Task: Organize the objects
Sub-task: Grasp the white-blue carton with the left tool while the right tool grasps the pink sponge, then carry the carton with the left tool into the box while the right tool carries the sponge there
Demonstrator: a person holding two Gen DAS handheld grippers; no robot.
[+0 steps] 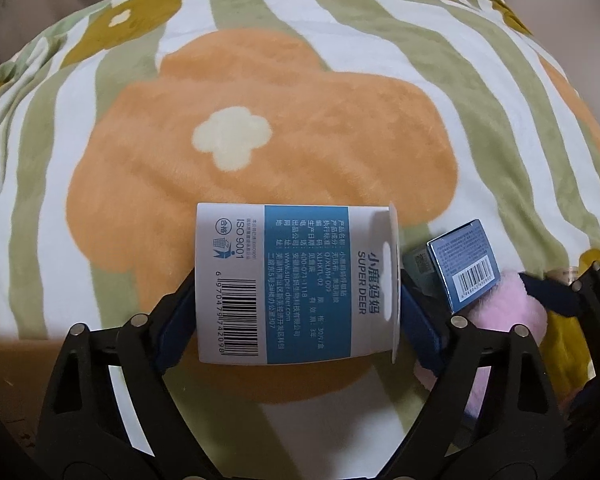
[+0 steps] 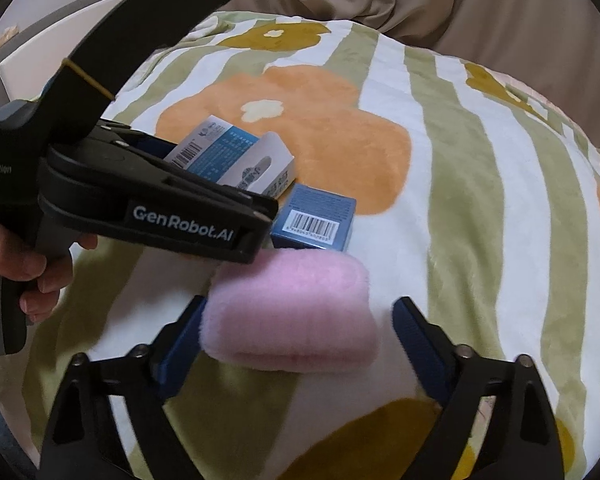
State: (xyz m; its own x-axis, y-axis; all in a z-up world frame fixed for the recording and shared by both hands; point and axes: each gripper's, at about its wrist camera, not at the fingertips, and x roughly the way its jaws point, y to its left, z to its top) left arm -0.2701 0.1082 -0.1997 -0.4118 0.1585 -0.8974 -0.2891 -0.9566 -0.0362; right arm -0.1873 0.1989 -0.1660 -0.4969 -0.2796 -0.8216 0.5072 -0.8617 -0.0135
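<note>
My left gripper (image 1: pixel 296 280) is shut on a white and blue Super Deer box (image 1: pixel 296 284), held just above the blanket; the box also shows in the right wrist view (image 2: pixel 236 156). A small blue box (image 1: pixel 466 266) with a barcode lies right beside it, also in the right wrist view (image 2: pixel 314 218). A pink fluffy roll (image 2: pixel 292 316) lies between the open fingers of my right gripper (image 2: pixel 300 328), touching the left finger (image 2: pixel 180 340) and clear of the right one. In the left wrist view the roll (image 1: pixel 504 312) sits at the right.
A flower-patterned blanket (image 1: pixel 300 80) with green stripes covers the soft surface, also in the right wrist view (image 2: pixel 480 200). Beige fabric (image 2: pixel 460 8) is bunched behind it. A white box edge (image 2: pixel 24 56) stands at the far left. The left gripper body (image 2: pixel 140 200) hovers over the boxes.
</note>
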